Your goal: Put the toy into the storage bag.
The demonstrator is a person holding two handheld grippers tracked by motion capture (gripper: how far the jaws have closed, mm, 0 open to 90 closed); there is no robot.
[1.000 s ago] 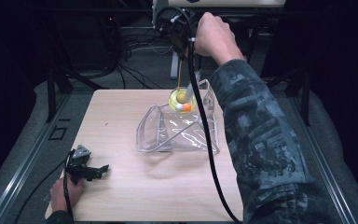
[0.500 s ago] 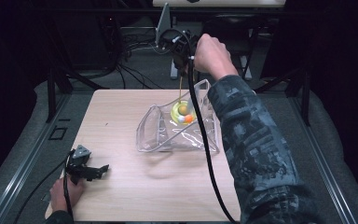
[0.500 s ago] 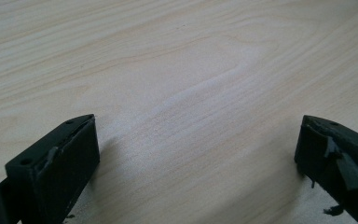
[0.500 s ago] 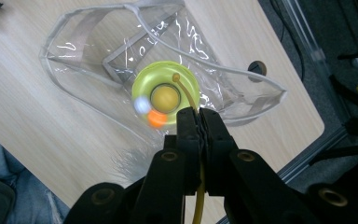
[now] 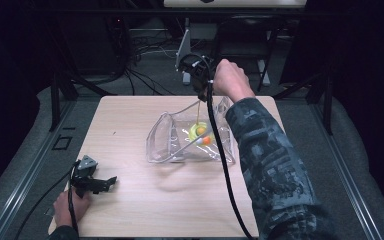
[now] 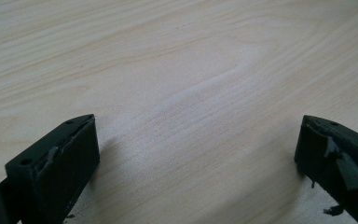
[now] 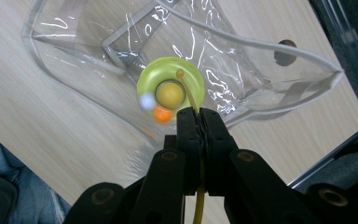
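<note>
Your right gripper (image 7: 199, 116) has its black jaws pinched tight on a thin yellow cord (image 7: 189, 91), w/ a toy (image 7: 170, 84) dangling off the cord's end: a lime-green ring, glossy, round, w/ a dull yellow ball sitting in its centre, plus a small orange bead and a whitish one at its edge (both blurred). In the high view the toy (image 5: 200, 132) hangs down inside the clear plastic bag (image 5: 167, 135), near the bag's right half, under your right hand (image 5: 232, 80). Can't tell if it touches the bag's bottom.

The bag is soft see-through vinyl, creased and shiny w/ glare streaks, edged in pale grey-white piping; flat strap handles show through its walls. It lies mid-table, mouth gaping toward the far edge. The table (image 5: 130, 115) is pale wood-grain laminate, matte, smooth, w/ rounded corners.

Your left gripper (image 5: 94, 181) rests at the near-left corner of the table, well apart from the bag, grey 3-cornered plate on top. In the left gripper view its jaws stand wide, nothing betw. them but bare wood grain; the pads (image 6: 65, 163) are ribbed black rubber, edges a bit chewed.
</note>
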